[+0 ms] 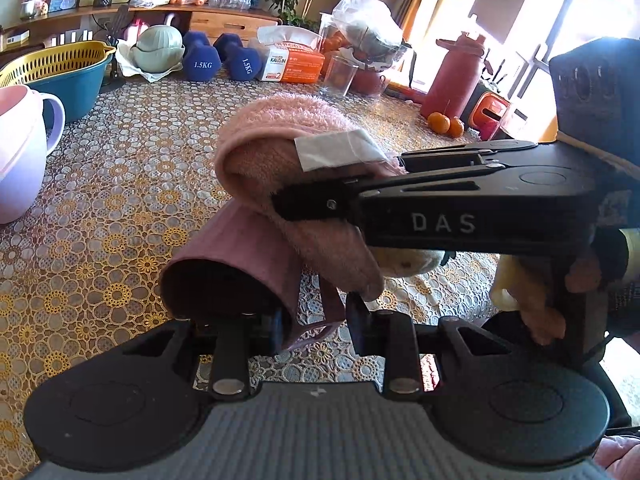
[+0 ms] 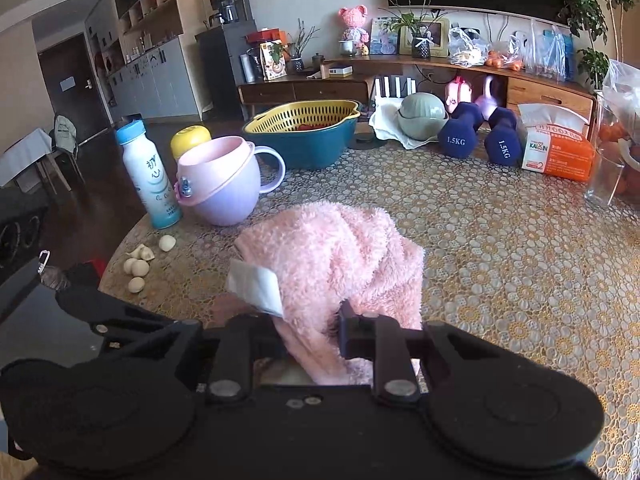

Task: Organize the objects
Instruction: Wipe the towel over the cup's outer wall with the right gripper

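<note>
A fluffy pink cloth (image 1: 276, 136) with a white label (image 1: 338, 148) hangs above the patterned table. My right gripper (image 1: 292, 200) reaches in from the right and is shut on it; in the right wrist view the cloth (image 2: 332, 256) fills the space between its fingers (image 2: 312, 344). My left gripper (image 1: 316, 316) is at the bottom, shut on a darker mauve cloth (image 1: 240, 268) whose open cuff faces the camera, just under the pink cloth.
On the lace-covered table: a pink-lilac mug (image 2: 224, 184), a white bottle (image 2: 148, 176), a yellow colander in a teal basin (image 2: 304, 128), blue dumbbells (image 2: 476, 132), an orange tissue box (image 2: 556, 148), a glass (image 1: 338, 76), a red bottle (image 1: 456, 76), oranges (image 1: 446, 124), garlic cloves (image 2: 140, 264).
</note>
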The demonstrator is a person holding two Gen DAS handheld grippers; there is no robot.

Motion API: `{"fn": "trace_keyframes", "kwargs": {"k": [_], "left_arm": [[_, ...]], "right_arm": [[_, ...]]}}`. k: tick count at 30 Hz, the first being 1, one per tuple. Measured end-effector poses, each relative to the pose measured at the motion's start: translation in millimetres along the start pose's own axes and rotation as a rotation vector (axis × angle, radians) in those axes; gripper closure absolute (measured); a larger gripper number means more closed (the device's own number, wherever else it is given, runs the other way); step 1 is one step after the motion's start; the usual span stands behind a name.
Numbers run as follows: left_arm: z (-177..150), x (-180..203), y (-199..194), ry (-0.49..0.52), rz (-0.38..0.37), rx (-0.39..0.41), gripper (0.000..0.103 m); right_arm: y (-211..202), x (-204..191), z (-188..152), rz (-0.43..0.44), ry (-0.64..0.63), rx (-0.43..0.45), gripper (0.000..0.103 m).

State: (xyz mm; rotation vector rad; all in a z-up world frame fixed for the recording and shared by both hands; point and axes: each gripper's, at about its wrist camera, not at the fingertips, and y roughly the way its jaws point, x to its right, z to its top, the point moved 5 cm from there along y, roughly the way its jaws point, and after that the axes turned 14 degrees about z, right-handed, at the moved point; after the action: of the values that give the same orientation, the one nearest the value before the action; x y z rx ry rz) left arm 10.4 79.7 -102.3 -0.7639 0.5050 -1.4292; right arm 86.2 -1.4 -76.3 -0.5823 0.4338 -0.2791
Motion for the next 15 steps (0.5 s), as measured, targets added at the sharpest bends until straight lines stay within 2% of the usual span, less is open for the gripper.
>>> {"fn": "trace_keyframes", "kwargs": {"k": [9,15], "left_arm": [[-1.0,0.9,1.0,-0.007,-0.009,-0.007,0.072],[-0.7,-0.3,2.0,-0.008,-0.004,-0.012,0.072]], "right_arm": [[7.0,27.5,3.3,-0.087,0.036,0.014,0.080],[-3.2,50.5,-0.4,-0.202,0.069,0.035,0.081]]}}
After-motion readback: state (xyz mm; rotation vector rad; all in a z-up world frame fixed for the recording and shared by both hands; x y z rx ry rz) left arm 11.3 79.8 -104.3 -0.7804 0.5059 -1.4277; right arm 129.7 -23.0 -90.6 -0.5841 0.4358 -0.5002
